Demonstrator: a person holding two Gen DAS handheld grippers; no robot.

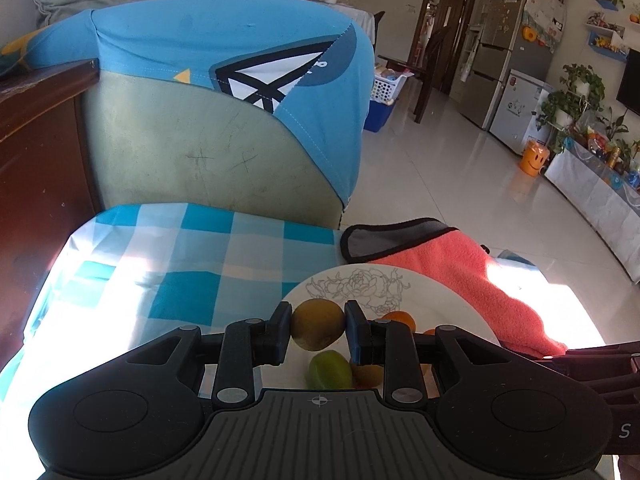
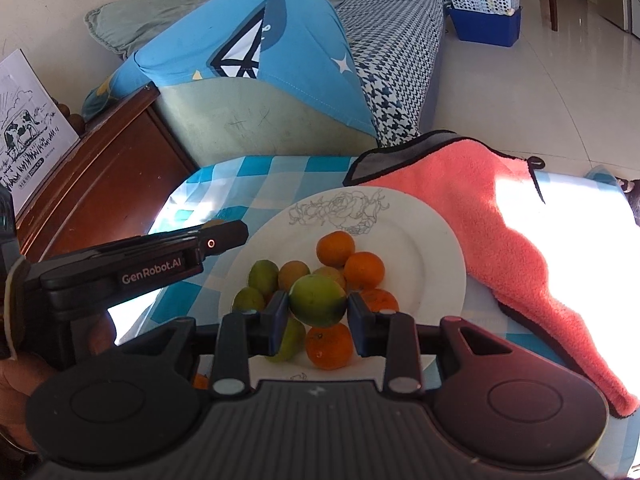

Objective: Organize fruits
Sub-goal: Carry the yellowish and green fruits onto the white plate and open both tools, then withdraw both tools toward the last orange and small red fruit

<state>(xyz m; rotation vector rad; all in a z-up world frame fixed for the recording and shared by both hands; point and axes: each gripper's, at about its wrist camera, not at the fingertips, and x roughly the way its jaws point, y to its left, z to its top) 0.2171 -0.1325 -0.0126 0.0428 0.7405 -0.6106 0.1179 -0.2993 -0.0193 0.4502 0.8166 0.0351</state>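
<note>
My left tool (image 1: pixel 318 330) clamps one kiwi (image 1: pixel 318 324), my right tool (image 2: pixel 318 312) one green fruit (image 2: pixel 317 300); four oranges (image 2: pixel 335 248) sit from twelve to six o'clock on the plate (image 2: pixel 436 240).

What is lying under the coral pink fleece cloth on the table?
The coral pink fleece cloth lies on the blue checked tablecloth, beside the white round plate. Anything else beneath it is covered and cannot be seen.

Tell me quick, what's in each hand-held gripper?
Left hand-held gripper: closed on a brown kiwi.
Right hand-held gripper: closed on a green fruit.
</note>
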